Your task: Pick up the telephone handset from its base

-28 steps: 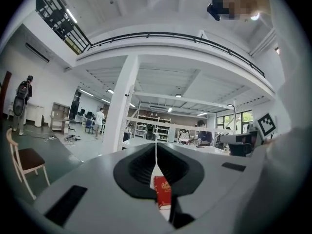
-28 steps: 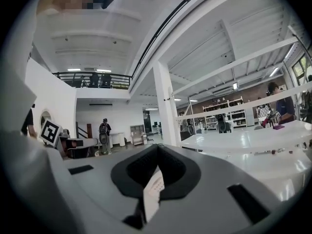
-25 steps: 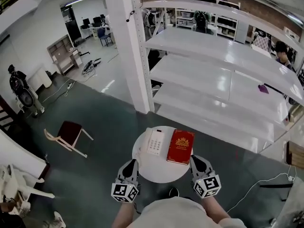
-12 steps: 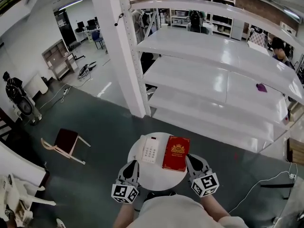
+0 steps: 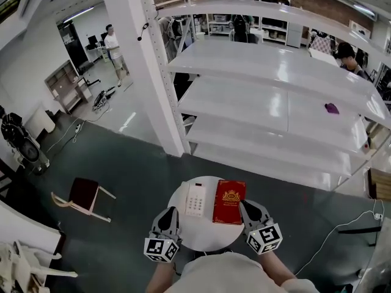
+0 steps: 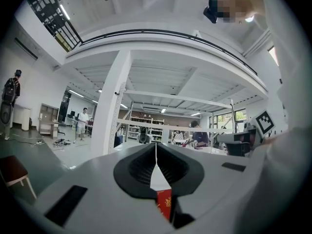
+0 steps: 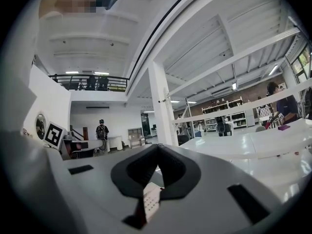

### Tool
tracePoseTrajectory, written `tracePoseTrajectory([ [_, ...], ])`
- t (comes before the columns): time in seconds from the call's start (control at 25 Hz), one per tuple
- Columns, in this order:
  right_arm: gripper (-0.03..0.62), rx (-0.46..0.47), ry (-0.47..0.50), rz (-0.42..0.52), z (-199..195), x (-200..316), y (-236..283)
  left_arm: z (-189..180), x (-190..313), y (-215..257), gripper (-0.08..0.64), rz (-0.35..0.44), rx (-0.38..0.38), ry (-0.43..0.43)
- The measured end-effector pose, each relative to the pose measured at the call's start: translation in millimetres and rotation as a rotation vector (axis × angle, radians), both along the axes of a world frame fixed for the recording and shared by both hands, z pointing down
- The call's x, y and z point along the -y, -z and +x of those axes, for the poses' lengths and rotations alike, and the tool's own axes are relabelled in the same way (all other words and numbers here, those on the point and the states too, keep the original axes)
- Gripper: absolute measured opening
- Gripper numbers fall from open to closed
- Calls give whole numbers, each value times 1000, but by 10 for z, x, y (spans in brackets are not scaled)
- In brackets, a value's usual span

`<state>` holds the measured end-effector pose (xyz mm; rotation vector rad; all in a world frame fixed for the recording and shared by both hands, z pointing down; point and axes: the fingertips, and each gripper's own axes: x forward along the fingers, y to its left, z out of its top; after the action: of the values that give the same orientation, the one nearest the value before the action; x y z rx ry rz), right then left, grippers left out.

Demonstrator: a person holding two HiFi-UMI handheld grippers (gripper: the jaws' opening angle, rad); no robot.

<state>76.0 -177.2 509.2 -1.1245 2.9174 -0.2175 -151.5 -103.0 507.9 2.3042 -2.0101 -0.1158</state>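
Observation:
A white telephone sits on the small round white table, its handset resting on the base at the left side. A red book lies just right of it. My left gripper is at the table's left edge, shut and holding nothing; between its pads, in the left gripper view, a strip of the red book shows. My right gripper is at the table's right edge beside the book, pads together and empty. The telephone's keypad shows low in the right gripper view. Neither gripper touches the telephone.
A tall white shelving rack with a white post stands behind the table. On the dark floor at the left lies a tipped chair. A person in white stands far back left, and another person at the back right.
Both grippers have edged forward along the table's sides. The head view has shifted, and a person in white has come into view at the back left.

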Motion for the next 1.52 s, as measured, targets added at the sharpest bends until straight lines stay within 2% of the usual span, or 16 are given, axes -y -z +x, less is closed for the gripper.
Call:
tracePoseTrajectory([
  [0.24, 9, 0, -28, -10, -116, -32, -5, -175, 55, 1, 21, 5, -1, -16],
  [1.0, 9, -16, -39, -30, -251, -91, -42, -273, 55, -153, 21, -42, -32, -58],
  [1.52, 9, -21, -43, -62, -284, -36, -158, -294, 147, -492, 21, -131, -11, -65],
])
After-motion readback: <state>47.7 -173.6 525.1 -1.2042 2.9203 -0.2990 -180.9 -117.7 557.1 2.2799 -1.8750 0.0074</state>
